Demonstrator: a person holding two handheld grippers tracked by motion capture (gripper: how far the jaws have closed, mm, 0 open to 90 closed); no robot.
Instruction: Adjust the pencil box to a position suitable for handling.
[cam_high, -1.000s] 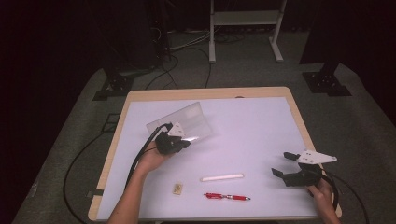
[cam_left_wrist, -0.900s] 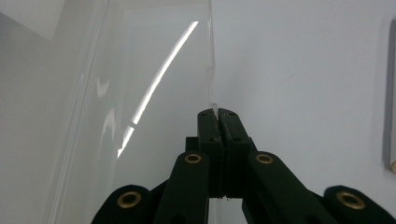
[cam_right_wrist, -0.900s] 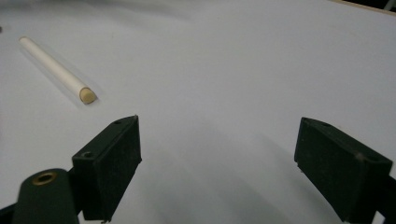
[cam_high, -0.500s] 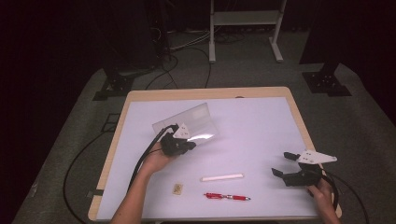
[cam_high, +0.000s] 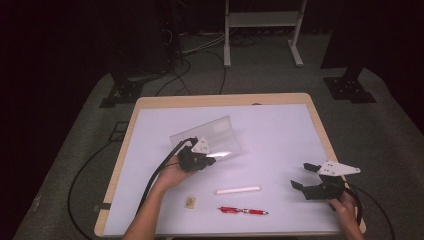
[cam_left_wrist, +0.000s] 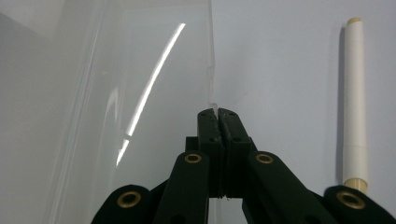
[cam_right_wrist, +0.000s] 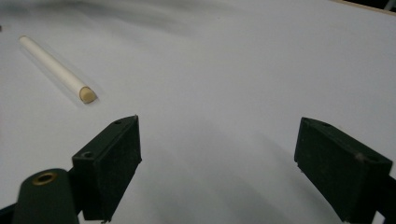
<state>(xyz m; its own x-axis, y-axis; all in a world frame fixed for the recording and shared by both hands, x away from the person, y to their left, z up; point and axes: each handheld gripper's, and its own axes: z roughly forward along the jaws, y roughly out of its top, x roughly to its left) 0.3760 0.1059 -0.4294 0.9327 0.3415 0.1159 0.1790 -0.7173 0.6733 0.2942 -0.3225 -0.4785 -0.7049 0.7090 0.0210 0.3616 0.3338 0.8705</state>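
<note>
Left gripper (cam_high: 210, 161), seen from above, has its jaws pinched shut on the near edge of the clear plastic sleeve (cam_high: 210, 136), which lies left of the middle of the worktop (cam_high: 280, 130). I judge I should drag it low and flat so the thin edge doesn't slip out. Open room lies to the right and behind; the white stick (cam_high: 238, 190), red pen (cam_high: 242, 211) and small eraser (cam_high: 190, 201) sit nearer me.

Along my left gripper (cam_left_wrist: 217, 114), the sleeve's (cam_left_wrist: 140, 70) edge is nipped at the very tips, a slim hold, with the stick (cam_left_wrist: 353, 98) off to the side.

At my right gripper (cam_right_wrist: 217, 154), the jaws stand wide and empty over bare worktop (cam_right_wrist: 243, 60), the stick (cam_right_wrist: 56, 69) well apart.
</note>
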